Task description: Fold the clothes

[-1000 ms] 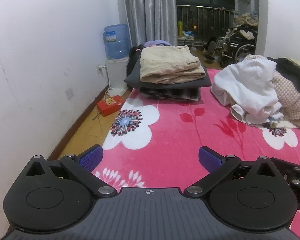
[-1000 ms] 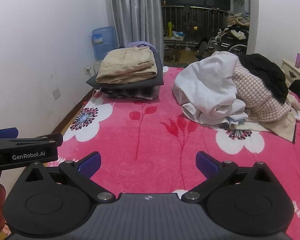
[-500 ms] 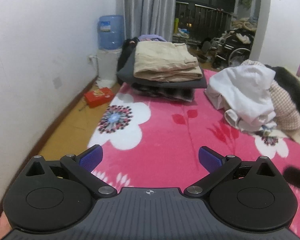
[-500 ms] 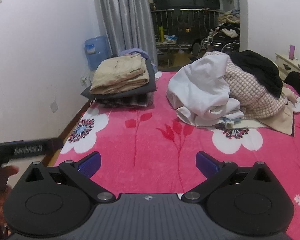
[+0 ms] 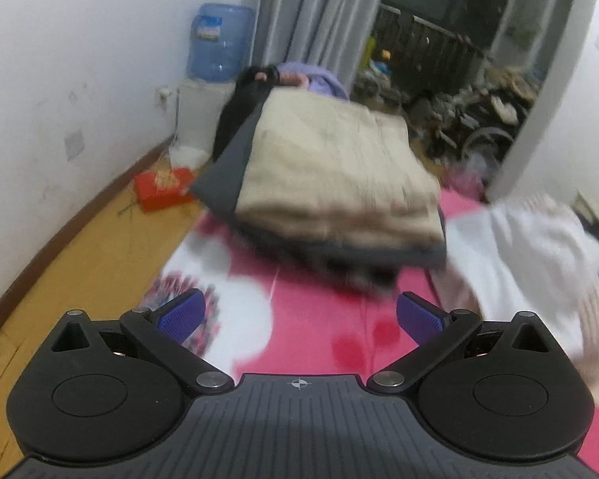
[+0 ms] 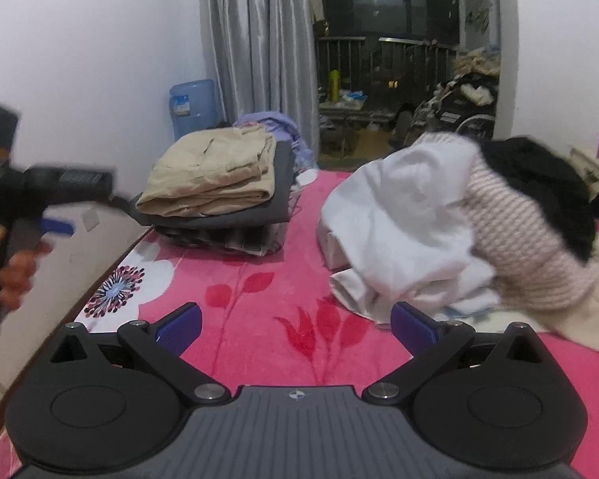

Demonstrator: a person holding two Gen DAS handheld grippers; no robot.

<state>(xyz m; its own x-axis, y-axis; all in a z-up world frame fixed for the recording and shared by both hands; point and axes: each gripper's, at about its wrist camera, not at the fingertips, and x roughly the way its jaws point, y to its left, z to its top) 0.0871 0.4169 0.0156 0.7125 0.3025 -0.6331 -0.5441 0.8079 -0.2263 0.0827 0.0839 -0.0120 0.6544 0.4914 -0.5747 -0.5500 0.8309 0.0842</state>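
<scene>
The left gripper [image 5: 297, 317] is held w/ its blue-padded fingers [image 5: 181, 315] spread wide, nothing between them, above the pink fleece blanket w/ white and red flowers [image 5: 315, 311]. The right gripper [image 6: 295, 321] is likewise released and empty, over the same blanket [image 6: 259, 291].

Landmark: the folded stack topped by beige trousers [image 5: 331, 171], w/ a dark grey garment and a checked one beneath it; seen also in the right view [image 6: 215, 175]. The left view is blurred. Just right of the stack, apart from it, a loose heap of unfolded clothes is seen: white cloth [image 6: 399, 215], a pink-white knitted piece [image 6: 523, 247], a black garment [image 6: 539, 183]. Nothing lies on the blanket between the right gripper and this heap.

Left of the stack, on the wooden floor [image 5: 80, 271], a red box [image 5: 161, 187] is seen; behind the stack, a blue water bottle on a white dispenser [image 5: 219, 44], a lilac cloth [image 6: 275, 127], a grey curtain [image 6: 259, 48]. Behind that, a dark balcony w/ railing and clutter.

In the right view, left of the stack, the left tool is seen held by a hand [image 6: 16, 275]; its label is too blurred to be read.
</scene>
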